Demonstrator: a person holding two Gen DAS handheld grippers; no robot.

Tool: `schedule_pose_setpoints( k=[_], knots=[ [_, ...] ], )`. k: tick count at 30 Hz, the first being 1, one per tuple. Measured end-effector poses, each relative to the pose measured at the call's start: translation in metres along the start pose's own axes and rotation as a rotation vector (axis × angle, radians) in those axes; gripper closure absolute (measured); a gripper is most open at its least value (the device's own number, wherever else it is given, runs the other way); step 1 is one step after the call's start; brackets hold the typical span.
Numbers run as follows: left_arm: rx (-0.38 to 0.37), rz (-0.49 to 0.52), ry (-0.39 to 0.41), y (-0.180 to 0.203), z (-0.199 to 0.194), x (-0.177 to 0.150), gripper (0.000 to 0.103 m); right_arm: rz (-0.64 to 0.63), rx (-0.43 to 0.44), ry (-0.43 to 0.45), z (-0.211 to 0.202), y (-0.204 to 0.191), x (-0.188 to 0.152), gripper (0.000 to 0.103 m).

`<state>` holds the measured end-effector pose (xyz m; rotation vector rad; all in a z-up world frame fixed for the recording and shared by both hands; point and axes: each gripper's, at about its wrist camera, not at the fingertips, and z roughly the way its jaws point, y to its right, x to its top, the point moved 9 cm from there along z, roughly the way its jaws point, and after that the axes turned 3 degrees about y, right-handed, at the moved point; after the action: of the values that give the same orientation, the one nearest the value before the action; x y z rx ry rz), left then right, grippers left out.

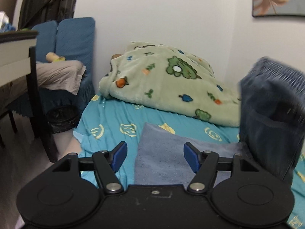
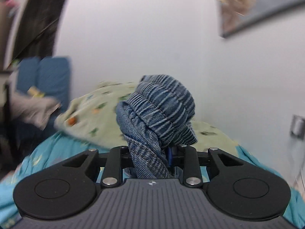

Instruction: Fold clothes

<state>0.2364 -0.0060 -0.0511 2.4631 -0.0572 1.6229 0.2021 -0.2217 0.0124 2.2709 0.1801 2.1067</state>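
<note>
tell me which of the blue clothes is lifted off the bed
The dark denim garment, bunched in the right gripper and hanging up. The paler blue cloth lies flat on the bed sheet.

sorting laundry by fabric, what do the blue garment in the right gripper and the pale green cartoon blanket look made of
Blue bunched garment in the right gripper: looks like denim, matte, with diagonal twill weave, faded ribs on a gathered band and stitched seams.

Pale green cartoon-print blanket: probably plush fleece, soft and fuzzy, with thick rounded folds and no sheen; the exact fibre cannot be told.

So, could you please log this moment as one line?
left gripper: open, empty | right gripper: shut on jeans | towel: on bed
</note>
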Motion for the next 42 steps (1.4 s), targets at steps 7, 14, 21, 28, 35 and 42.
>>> schedule_pose_setpoints(
  k=[7,14,21,28,35,42],
  knots=[
    [-0.037,-0.150,0.009,-0.026,-0.005,0.011,0.040,-0.212,0.153,-0.046,-0.008,-0.102,-0.044,0.079],
    [-0.095,-0.258,-0.023,-0.038,0.000,0.006,0.039,-0.438,0.264,-0.093,-0.010,-0.151,-0.093,0.076],
    [-0.147,-0.266,-0.088,-0.025,0.009,-0.008,0.036,-0.506,0.342,-0.156,-0.025,-0.140,-0.086,0.061],
    [-0.200,-0.258,-0.070,-0.011,0.003,-0.007,0.032,-0.395,0.455,-0.219,-0.061,-0.113,-0.067,0.039],
    [-0.221,-0.205,-0.075,0.004,0.005,-0.013,0.029,-0.229,0.373,-0.235,-0.072,-0.067,-0.053,0.039],
    [-0.155,-0.115,-0.098,0.017,0.021,-0.033,0.029,0.001,0.128,-0.320,-0.027,-0.004,-0.078,0.039]
  ],
)
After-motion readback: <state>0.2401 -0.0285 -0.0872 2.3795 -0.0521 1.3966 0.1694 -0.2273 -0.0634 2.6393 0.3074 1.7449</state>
